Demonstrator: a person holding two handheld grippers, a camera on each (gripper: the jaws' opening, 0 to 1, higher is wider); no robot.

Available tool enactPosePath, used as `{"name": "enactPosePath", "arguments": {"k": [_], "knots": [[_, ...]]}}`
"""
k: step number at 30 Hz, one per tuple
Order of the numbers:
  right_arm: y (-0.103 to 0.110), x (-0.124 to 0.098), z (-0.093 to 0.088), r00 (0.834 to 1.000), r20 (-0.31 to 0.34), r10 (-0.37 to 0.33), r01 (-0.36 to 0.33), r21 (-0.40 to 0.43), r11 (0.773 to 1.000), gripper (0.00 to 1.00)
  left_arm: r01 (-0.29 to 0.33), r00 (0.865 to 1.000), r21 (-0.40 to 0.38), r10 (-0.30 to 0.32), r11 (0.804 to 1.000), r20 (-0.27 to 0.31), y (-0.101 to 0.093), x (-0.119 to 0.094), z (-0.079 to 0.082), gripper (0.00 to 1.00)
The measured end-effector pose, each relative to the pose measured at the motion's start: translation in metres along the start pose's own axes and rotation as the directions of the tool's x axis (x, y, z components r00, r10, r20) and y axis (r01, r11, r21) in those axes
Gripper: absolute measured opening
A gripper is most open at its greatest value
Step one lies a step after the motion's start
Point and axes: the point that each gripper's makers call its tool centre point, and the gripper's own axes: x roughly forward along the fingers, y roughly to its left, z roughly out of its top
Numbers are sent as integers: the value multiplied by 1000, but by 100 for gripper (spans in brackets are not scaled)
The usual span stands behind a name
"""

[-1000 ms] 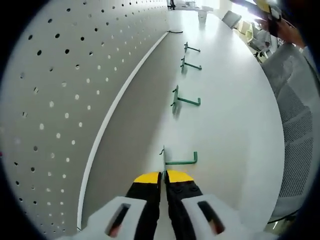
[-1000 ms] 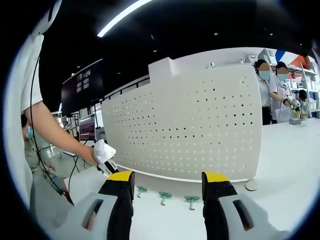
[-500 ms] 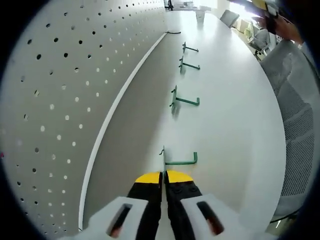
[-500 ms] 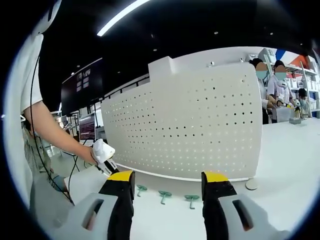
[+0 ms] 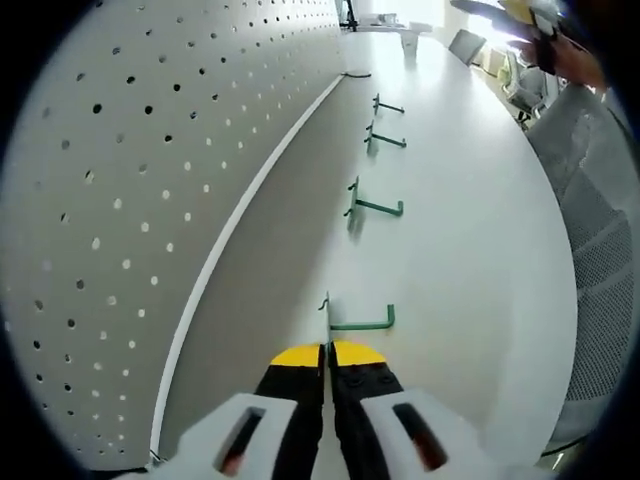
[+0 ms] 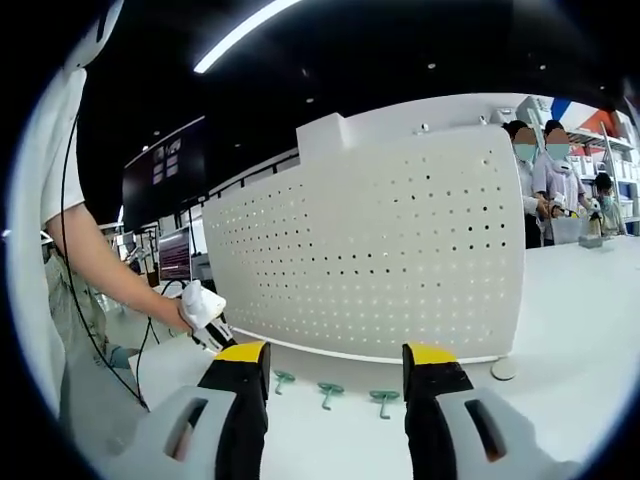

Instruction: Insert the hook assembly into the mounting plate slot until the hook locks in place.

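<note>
1. Four green hooks lie on the desk point(image 5: 470, 250) ahead of the left tongs point(image 5: 327, 352), beside the pegboard point(image 5: 130, 170).
2. The left tongs are clenched on the nearest hook point(image 5: 358, 321).
3. The right tongs point(image 6: 335, 362) are released wide, grasping nothing; three hooks lie just beyond them.

four green hooks point(image 5: 362, 322), one pegboard point(image 5: 120, 180).

Matt white perforated pegboard point(image 5: 130, 180), smooth matt white table point(image 5: 470, 250), green-coated wire hooks point(image 5: 360, 320).
</note>
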Motion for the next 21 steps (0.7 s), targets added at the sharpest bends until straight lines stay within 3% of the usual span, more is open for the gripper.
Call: {"name": "enactPosePath", "arguments": {"k": [11,21], "knots": [[0,0,2,1000,9,0,0,11,1000,51,-6,996,-59,11,998,92,1,-5,13,1],[8,6,4,1000,11,25,-25,15,1000,52,-25,979,-126,49,992,197,8,-22,34,1]]}}
